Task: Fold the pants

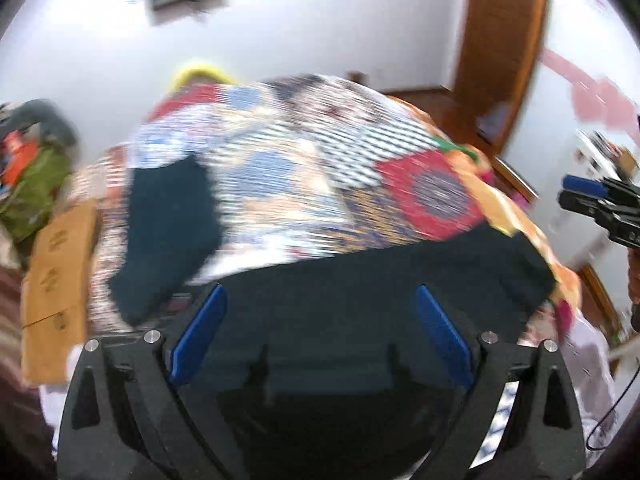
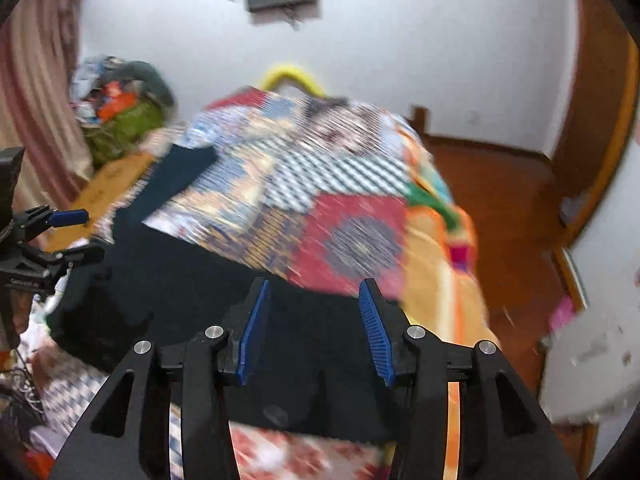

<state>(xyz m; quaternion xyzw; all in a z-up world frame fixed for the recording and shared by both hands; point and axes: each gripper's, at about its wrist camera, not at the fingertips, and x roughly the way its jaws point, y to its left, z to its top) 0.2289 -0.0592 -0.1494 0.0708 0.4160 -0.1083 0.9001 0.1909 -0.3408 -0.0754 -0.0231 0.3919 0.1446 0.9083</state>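
Note:
Dark navy pants (image 1: 360, 280) lie spread on a bed with a patchwork cover (image 1: 304, 168); one leg runs up the left side (image 1: 168, 232). My left gripper (image 1: 320, 300) is open and empty just above the pants' near part. In the right wrist view the pants (image 2: 192, 280) cover the near left of the bed cover (image 2: 320, 200). My right gripper (image 2: 316, 292) is open and empty over the pants' near edge. Each gripper also shows at the edge of the other view, the right one (image 1: 592, 196) and the left one (image 2: 76, 236). Both views are motion-blurred.
A cardboard box (image 1: 56, 280) and a pile of clothes (image 1: 32, 168) sit left of the bed. A brown wooden door frame (image 1: 504, 48) and floor (image 2: 500, 200) are to the right. A white wall (image 2: 400, 40) is behind the bed.

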